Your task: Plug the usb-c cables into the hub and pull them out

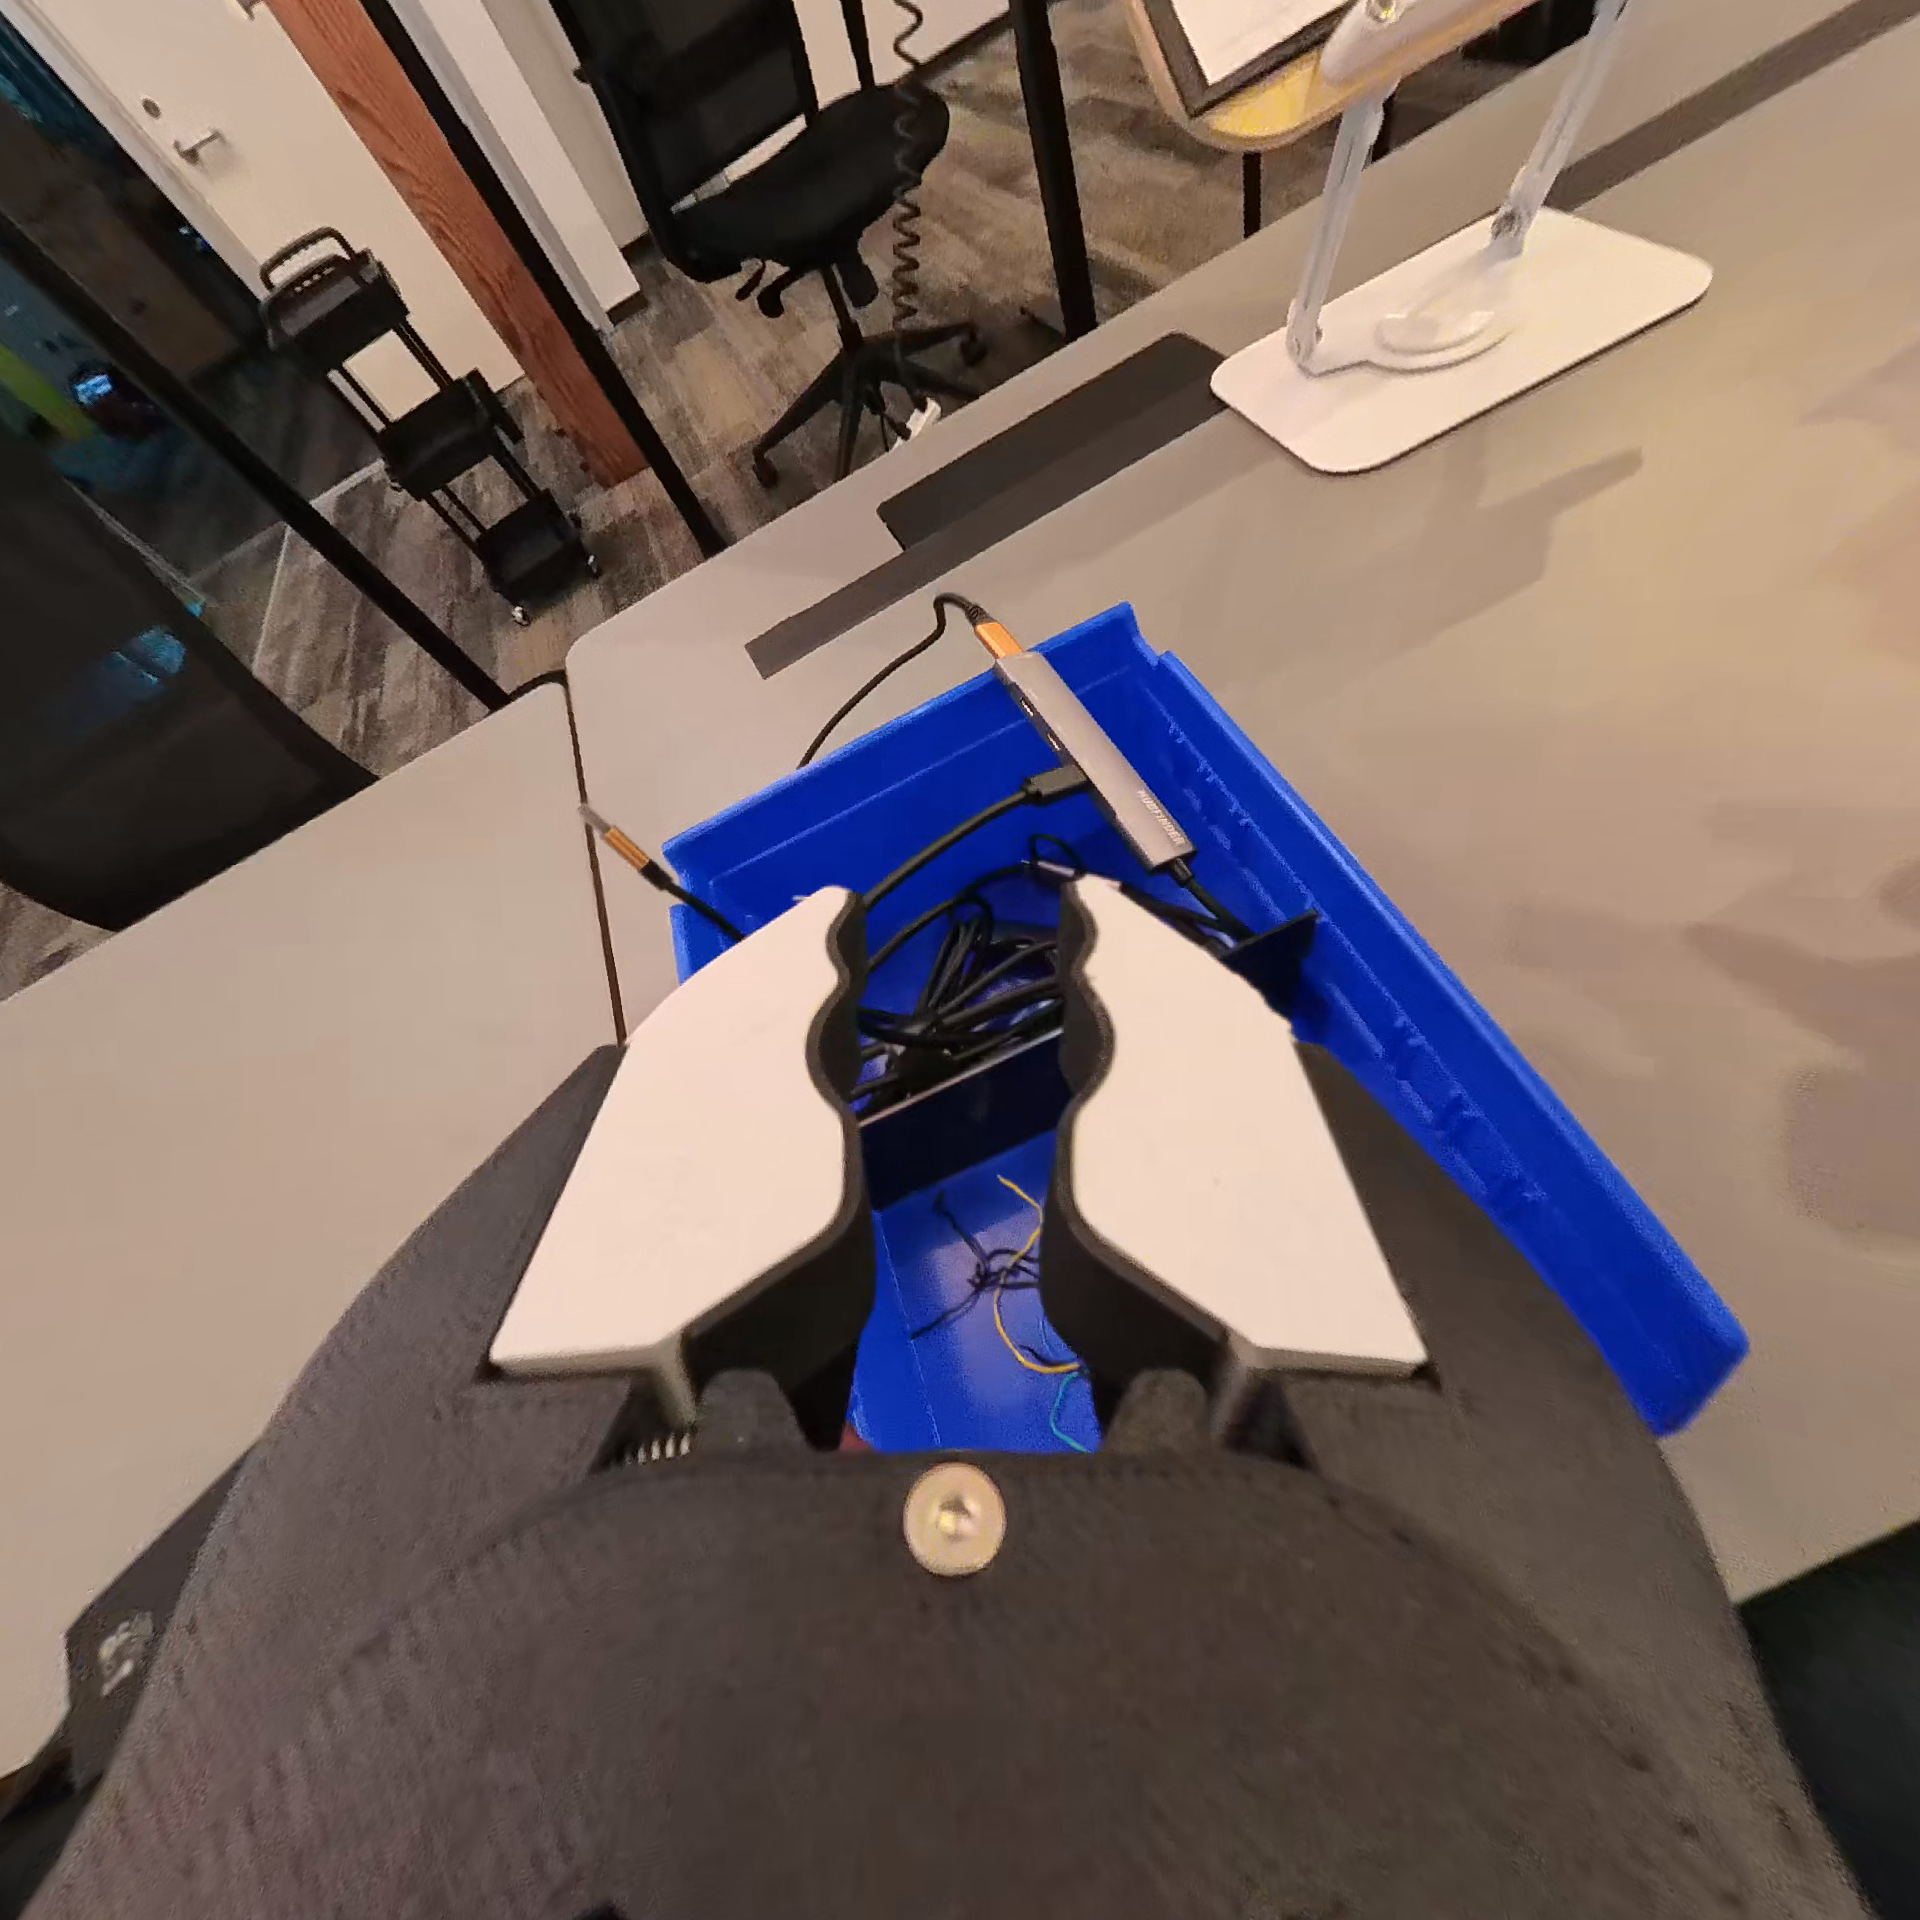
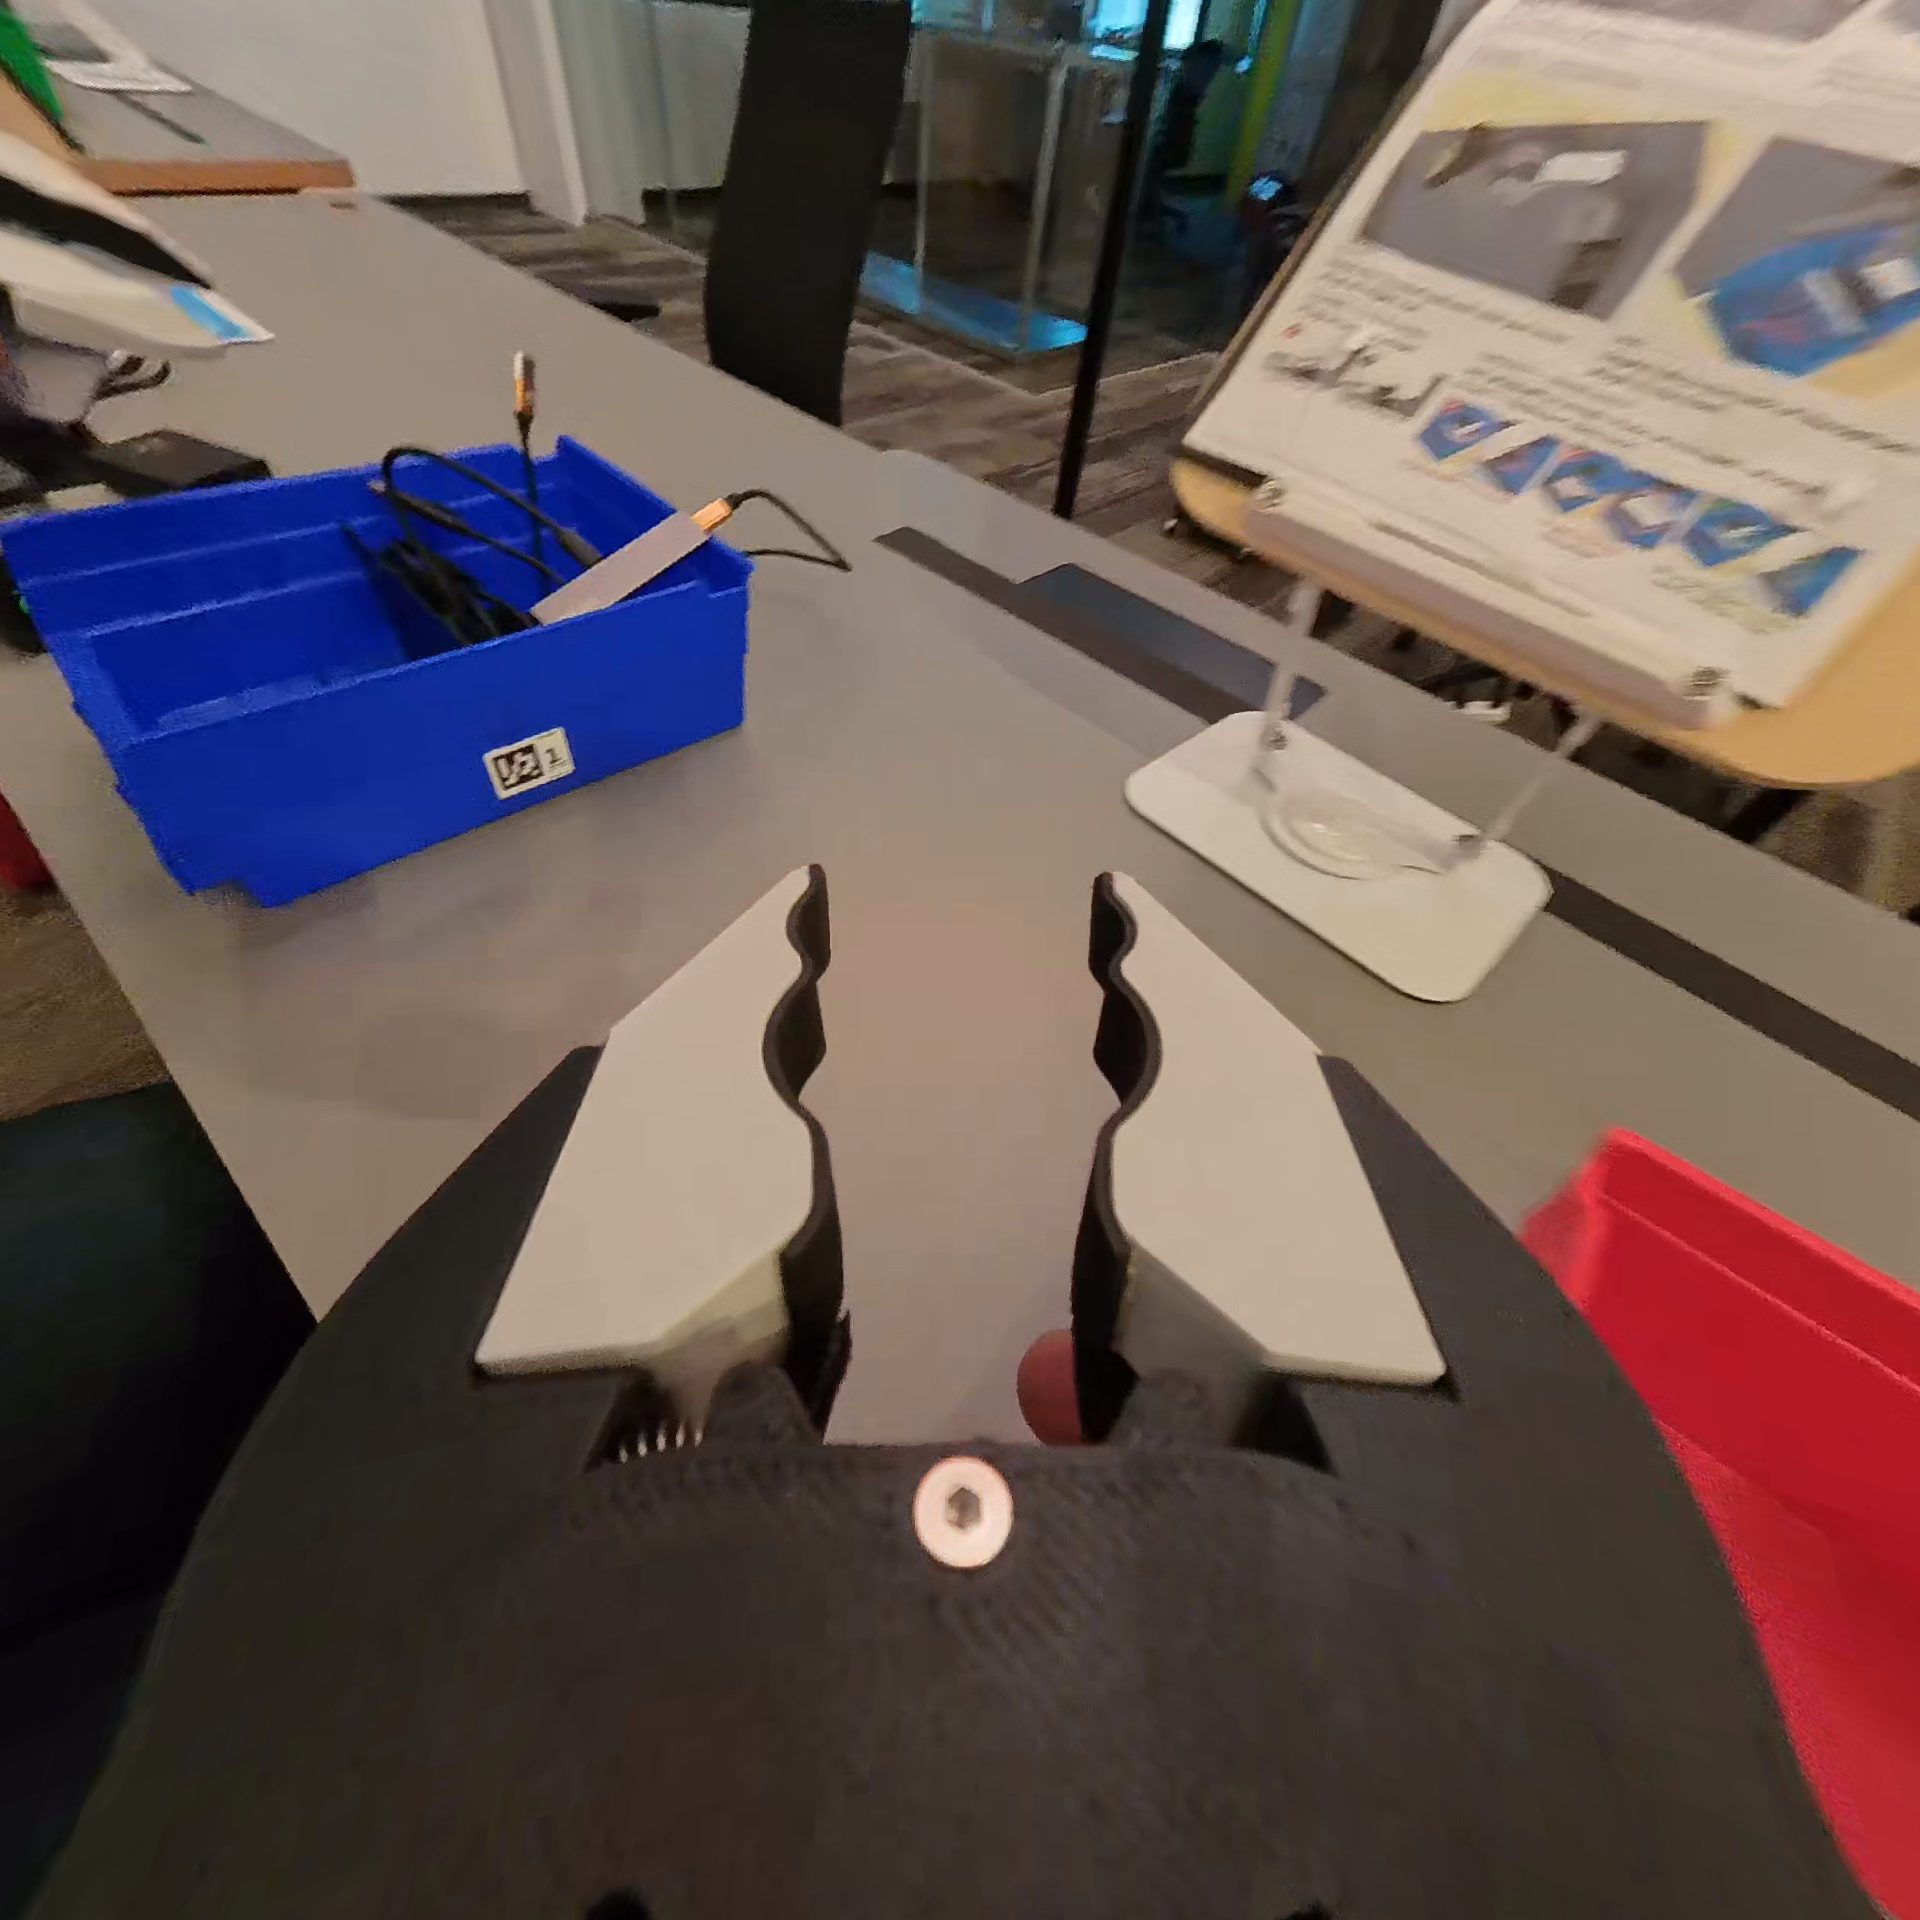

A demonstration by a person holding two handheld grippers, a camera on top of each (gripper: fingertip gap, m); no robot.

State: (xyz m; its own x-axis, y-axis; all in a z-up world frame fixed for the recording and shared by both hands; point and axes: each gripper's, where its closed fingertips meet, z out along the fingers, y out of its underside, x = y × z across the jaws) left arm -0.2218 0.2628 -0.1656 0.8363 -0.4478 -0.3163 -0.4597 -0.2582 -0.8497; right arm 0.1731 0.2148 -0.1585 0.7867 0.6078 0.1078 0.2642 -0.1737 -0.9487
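In the left wrist view, the left gripper (image 1: 961,914) is being held over a blue bin (image 1: 1434,997) at the centre of the frame, with its jaws released and nothing being gripped between them. The grey hub (image 1: 1091,764) is being propped at a slant against the bin's far corner, just above the gripper tips in the frame, its orange-collared end (image 1: 992,636) being raised past the rim. A black cable (image 1: 935,847) is being kept plugged into the hub's side, and a tangle of black cables (image 1: 956,987) is being held in the bin's far compartment, partly hidden by the gripper. Thin coloured wires (image 1: 1008,1278) are lying in the near compartment. Another orange-collared plug (image 1: 621,844) is sticking out over the bin's left rim, at the middle left of the frame. The bin is resting on a grey tabletop (image 1: 1455,644), and a white stand base (image 1: 1455,343) is sitting at the upper right.

In the right wrist view, the right gripper (image 2: 961,904) is being held above bare tabletop (image 2: 956,675) at the lower centre, jaws released and empty. The blue bin (image 2: 416,748) is being seen at the middle left, well apart from this gripper, with the hub (image 2: 623,577) leaning at its right corner. A red bin (image 2: 1714,1351) is being shown at the lower right edge, and a printed sheet on a stand (image 2: 1610,364) is filling the upper right.
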